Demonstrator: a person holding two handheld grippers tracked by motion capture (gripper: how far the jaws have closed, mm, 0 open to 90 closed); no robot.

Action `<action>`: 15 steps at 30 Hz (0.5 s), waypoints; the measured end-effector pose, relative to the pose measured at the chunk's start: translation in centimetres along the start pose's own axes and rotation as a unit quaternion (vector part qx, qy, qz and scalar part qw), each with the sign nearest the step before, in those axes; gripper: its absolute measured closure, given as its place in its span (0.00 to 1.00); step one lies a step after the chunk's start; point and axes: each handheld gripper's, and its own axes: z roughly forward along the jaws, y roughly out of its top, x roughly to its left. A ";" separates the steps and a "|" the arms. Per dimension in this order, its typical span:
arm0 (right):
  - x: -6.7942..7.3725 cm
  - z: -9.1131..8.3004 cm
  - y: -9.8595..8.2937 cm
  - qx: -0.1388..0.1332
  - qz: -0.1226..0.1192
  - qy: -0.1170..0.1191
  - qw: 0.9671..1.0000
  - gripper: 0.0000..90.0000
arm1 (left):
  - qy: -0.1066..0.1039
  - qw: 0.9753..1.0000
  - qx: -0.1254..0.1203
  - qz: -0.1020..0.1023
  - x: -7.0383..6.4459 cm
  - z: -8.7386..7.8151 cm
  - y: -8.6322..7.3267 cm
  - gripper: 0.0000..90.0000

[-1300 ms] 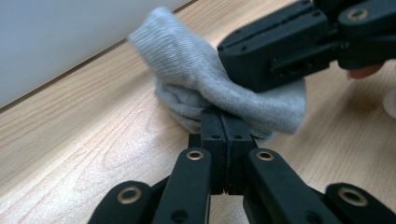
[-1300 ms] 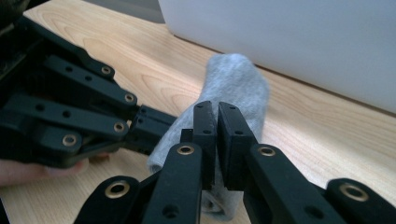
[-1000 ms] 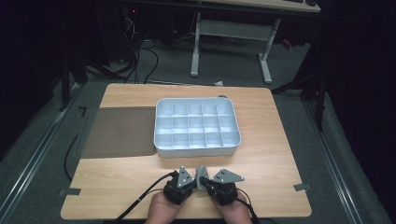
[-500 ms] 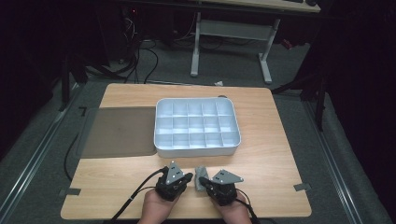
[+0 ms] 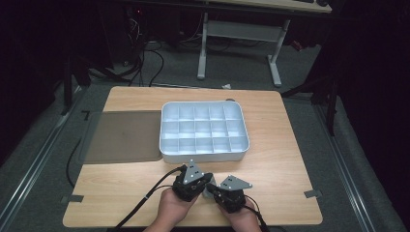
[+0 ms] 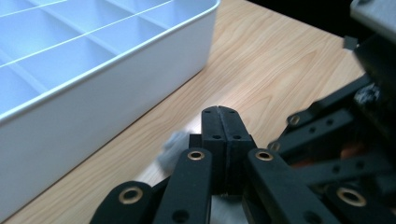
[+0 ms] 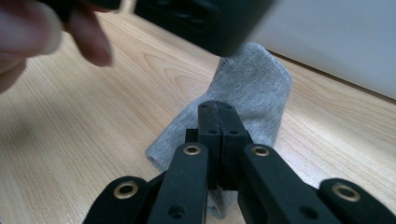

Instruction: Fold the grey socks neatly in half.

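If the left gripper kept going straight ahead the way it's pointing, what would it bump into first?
Probably the white divided tray. The left gripper, jaws shut, points over bare wooden table towards the tray's near corner; it might just slip past it, since depth is unclear. A grey cloth lies below.

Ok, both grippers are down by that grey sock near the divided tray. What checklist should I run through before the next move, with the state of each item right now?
1. Left gripper jaws pressed together: ok. Whether they pinch cloth: cannot tell.
2. Right gripper jaws pressed together over the grey sock: ok. Actual grip on the fabric: cannot tell.
3. Sock lies on the wooden table, outside the white tray: ok.
4. Tray compartments look empty and ready to receive something: ok.
5. The two grippers sit very close together at the table's near edge, little room between them: not ok.
6. Sock folded or rolled neatly: cannot tell, much of it is covered by the grippers.
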 end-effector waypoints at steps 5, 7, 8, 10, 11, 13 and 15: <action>0.0 0.0 0.0 0.000 0.000 0.002 1.000 1.00 | -0.004 0.999 0.019 -0.029 1.1 1.5 -0.9 1.00; 0.0 0.0 -0.1 -0.001 -0.002 0.001 1.000 1.00 | 0.001 0.999 0.024 -0.036 1.5 1.8 -1.5 1.00; 0.0 0.0 -0.1 -0.002 -0.003 0.001 1.000 1.00 | -0.001 0.999 0.023 -0.039 1.8 1.9 -1.7 1.00; 0.0 0.0 -0.1 -0.002 -0.003 0.001 1.000 1.00 | -0.001 0.999 0.024 -0.039 2.0 1.9 -1.9 1.00; 0.0 0.0 -0.1 -0.002 -0.003 0.001 1.000 1.00 | -0.001 0.999 0.023 -0.041 2.1 1.9 -2.0 1.00; 0.0 -0.1 -0.1 -0.002 -0.001 0.001 1.000 1.00 | -0.001 0.999 0.022 -0.040 2.1 2.0 -2.1 1.00; 0.0 -0.1 -0.1 -0.003 -0.002 0.000 1.000 1.00 | -0.001 0.999 0.018 -0.042 2.1 2.1 -2.3 1.00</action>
